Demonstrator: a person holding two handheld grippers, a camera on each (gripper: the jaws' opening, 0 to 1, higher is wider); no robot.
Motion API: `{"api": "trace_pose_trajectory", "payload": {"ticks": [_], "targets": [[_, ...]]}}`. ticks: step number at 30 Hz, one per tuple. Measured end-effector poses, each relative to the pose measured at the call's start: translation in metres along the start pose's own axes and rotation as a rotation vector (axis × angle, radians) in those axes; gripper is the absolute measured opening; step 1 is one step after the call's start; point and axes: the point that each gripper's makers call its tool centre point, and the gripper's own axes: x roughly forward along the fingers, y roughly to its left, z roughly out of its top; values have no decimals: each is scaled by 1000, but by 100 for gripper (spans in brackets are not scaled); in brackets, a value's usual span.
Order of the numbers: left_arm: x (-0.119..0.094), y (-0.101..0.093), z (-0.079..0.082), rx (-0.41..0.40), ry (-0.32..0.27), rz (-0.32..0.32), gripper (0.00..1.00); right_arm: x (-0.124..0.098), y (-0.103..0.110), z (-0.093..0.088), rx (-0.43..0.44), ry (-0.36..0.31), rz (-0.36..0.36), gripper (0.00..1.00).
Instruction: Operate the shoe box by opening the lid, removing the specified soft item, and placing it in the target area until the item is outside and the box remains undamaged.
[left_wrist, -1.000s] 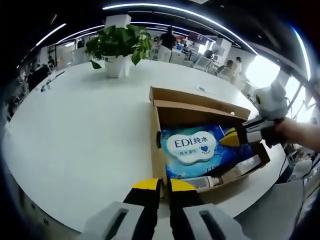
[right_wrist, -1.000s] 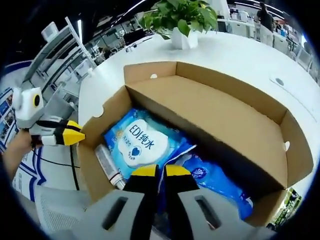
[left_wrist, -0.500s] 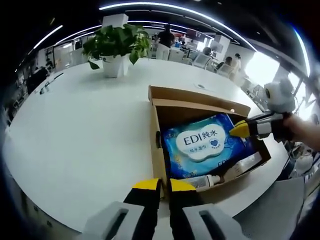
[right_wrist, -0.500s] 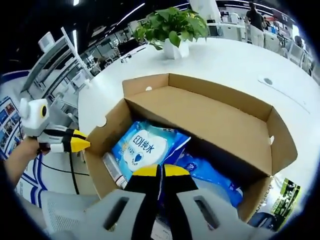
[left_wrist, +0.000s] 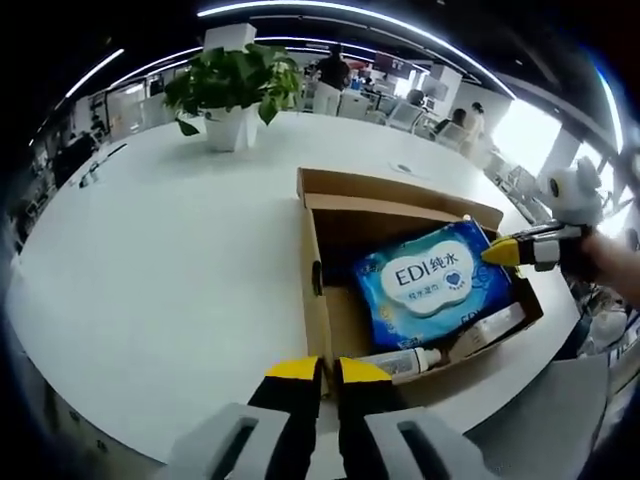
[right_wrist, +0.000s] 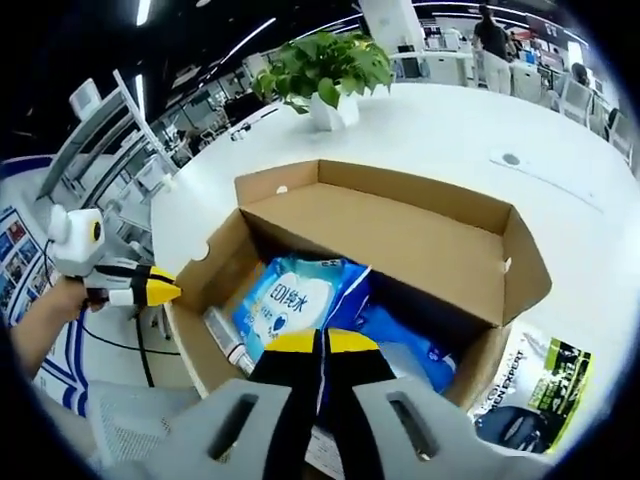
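An open cardboard shoe box (left_wrist: 312, 290) (right_wrist: 400, 225) stands on the white table, its lid folded back. My right gripper (right_wrist: 320, 342) is shut on the edge of a blue EDI wipes pack (right_wrist: 295, 298). In the left gripper view the pack (left_wrist: 432, 283) hangs tilted above the box floor, held by the right gripper (left_wrist: 498, 252) at its right end. My left gripper (left_wrist: 320, 370) is shut with nothing between its jaws, right at the box's near corner. It enters the right gripper view from the left (right_wrist: 150, 290), beside the box wall.
A white tube (left_wrist: 405, 362) (right_wrist: 225, 338), a small carton (left_wrist: 485, 335) and another blue pack (right_wrist: 405, 345) lie in the box. A potted plant (left_wrist: 235, 90) (right_wrist: 325, 70) stands farther back. A dark printed bag (right_wrist: 530, 400) lies beside the box. People and chairs stand beyond the table.
The right gripper has pulled back and up with the wipes pack, which has risen and slid toward the box's right end, baring the cardboard floor. The left gripper has stayed put.
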Motion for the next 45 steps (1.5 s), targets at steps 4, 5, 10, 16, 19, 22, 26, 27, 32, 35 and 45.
{"api": "trace_pose_trajectory", "payload": {"ticks": [4,5,10,16,19,22,26,27,32,35,45], "targets": [[-1,-1,0,4,-2,-2,5,-8,-3,-2,2,-7,-3,0],[-1,-1,0,1,-3,-2,5,-10,-3,-2,3,-7,-4,0],[-1,-2,0,-4,2,0,5,-15,-6,-3,-8,-6,-14,0],[-2,-4,-1,24,21,2,6,-21,-11,-5,-17,-4,-28,0],[-4,-6,1,80,30,11,6,-25,-14,-6,-25,-4,-38,0],[-6,-11,1,111,53,-1,10,-27,-17,-7,-26,-6,-44,0],[-11,-13,7,144,51,4,12,-30,-20,-9,-24,-7,-50,0],[-12,-14,9,146,50,4,13,-30,-20,-9,-24,-8,-51,0],[-16,-24,21,170,23,-7,15,-33,-22,-10,-36,-6,-58,0],[-13,-32,27,186,16,-21,16,-34,-23,-11,-36,-6,-57,0],[19,-59,28,196,42,-102,17,-35,-24,-13,-84,-1,-70,0]]}}
